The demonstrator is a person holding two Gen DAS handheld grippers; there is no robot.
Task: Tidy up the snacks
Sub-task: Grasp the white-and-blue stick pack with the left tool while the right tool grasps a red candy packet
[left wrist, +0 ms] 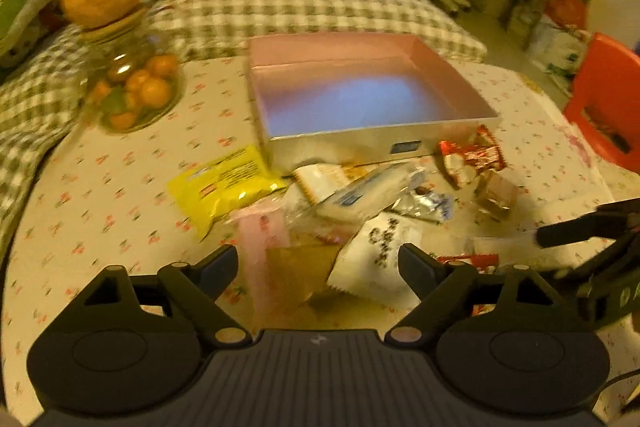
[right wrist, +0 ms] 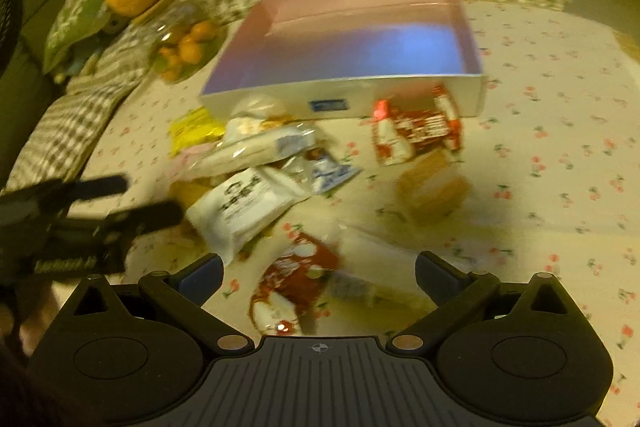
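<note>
Both tools are hovering low over a heap of wrapped snacks on a table [left wrist: 120, 187] covered with a cherry-print cloth. The left gripper [left wrist: 318, 263] is standing spread apart with nothing between its fingers, poised over a translucent pink packet [left wrist: 264, 239], a brown packet [left wrist: 300, 267] and a white packet with black lettering [left wrist: 380, 251]. The right gripper [right wrist: 318, 273] is likewise spread and empty, positioned above a red-and-white packet [right wrist: 292, 279] lying partly under a pale wrapper [right wrist: 376, 267]. The shallow box [left wrist: 384, 137] with a pink interior is sitting just behind the heap and appears to be holding nothing; by judgement, no sorting has been done yet. A yellow packet [left wrist: 224, 187], a silver foil piece [left wrist: 424, 205], 1 further red-and-white packet [left wrist: 472, 157] and a small brown block [left wrist: 496, 193] are lying near the box's front wall. Risks noted: the wrappers are overlapping, so a closing grip may be catching 2 items at once or dragging a neighbour off the heap; the glossy film may be slipping from the fingers; the 2 tools are working near each other and may be colliding; the box looks light and may be shifting if nudged. A glass jar of small oranges [left wrist: 136, 91] is standing well to the left, clear of the work.
</note>
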